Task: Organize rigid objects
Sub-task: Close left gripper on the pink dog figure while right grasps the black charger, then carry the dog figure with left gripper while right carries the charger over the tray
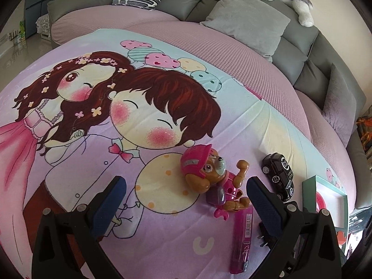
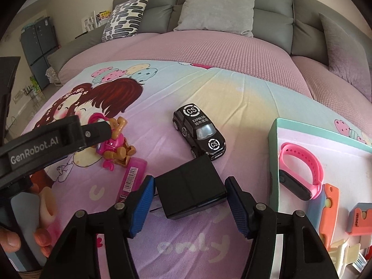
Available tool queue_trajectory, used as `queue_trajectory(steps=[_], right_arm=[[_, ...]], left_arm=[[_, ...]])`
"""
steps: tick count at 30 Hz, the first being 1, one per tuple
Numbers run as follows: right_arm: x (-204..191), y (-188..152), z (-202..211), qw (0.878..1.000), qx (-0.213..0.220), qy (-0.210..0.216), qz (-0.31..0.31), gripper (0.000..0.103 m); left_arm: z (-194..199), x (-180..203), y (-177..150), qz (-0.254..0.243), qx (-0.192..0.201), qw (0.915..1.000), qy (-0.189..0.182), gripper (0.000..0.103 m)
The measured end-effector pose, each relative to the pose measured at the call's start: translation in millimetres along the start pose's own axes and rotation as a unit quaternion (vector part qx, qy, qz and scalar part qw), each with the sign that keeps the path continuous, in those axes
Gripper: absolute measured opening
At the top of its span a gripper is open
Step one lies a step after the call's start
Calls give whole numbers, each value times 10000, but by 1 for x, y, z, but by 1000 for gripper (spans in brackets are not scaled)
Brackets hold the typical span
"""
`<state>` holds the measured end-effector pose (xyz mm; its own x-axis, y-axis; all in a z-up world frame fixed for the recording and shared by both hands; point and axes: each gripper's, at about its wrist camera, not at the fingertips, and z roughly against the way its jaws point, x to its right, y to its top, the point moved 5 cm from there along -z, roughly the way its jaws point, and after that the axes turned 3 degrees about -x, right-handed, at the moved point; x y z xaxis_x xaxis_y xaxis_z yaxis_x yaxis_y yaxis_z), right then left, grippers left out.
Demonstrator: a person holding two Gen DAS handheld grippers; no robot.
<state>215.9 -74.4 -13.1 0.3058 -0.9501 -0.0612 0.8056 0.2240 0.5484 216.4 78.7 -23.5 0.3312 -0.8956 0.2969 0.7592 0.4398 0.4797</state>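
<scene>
A pink puppy figure (image 1: 216,179) lies on the cartoon blanket, near my open left gripper (image 1: 186,200) and just inside its right finger. A magenta tube (image 1: 241,239) lies below it, a black toy car (image 1: 279,176) to the right. In the right wrist view my right gripper (image 2: 189,200) is open, its blue pads on either side of a black plug adapter (image 2: 190,188) without touching it. The car (image 2: 200,132), tube (image 2: 132,176) and puppy figure (image 2: 116,141) lie beyond. The left gripper's arm (image 2: 53,141) covers part of the figure.
A teal-rimmed box (image 2: 274,139) at the right holds a pink wristband (image 2: 302,172), orange pieces (image 2: 327,209) and other small items; its edge shows in the left wrist view (image 1: 309,193). Grey sofa cushions (image 2: 216,9) and a pink bed cover (image 2: 209,48) lie behind.
</scene>
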Motion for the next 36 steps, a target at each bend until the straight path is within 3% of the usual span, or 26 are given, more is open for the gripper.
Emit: queue_trajectory(steps=[6, 13, 15, 19, 27, 36], right_arm=[[4, -3, 2, 9999, 11, 8, -142, 65], [5, -4, 3, 9999, 8, -23, -169, 65], [6, -4, 3, 9998, -4, -30, -193, 65], [7, -6, 5, 9997, -31, -39, -256, 65], [12, -11, 17, 9987, 11, 15, -510, 64], [37, -8, 71, 9916, 636, -56, -1122, 64]], left_arm=[[-13, 12, 0, -302, -47, 9993, 210, 103], [-16, 10, 2, -308, 12, 9990, 328, 102], [-15, 10, 2, -311, 29, 9989, 341, 97], [-12, 13, 3, -281, 73, 9994, 169, 65], [0, 14, -2, -82, 20, 9999, -115, 64], [57, 32, 2, -294, 617, 9972, -308, 65]])
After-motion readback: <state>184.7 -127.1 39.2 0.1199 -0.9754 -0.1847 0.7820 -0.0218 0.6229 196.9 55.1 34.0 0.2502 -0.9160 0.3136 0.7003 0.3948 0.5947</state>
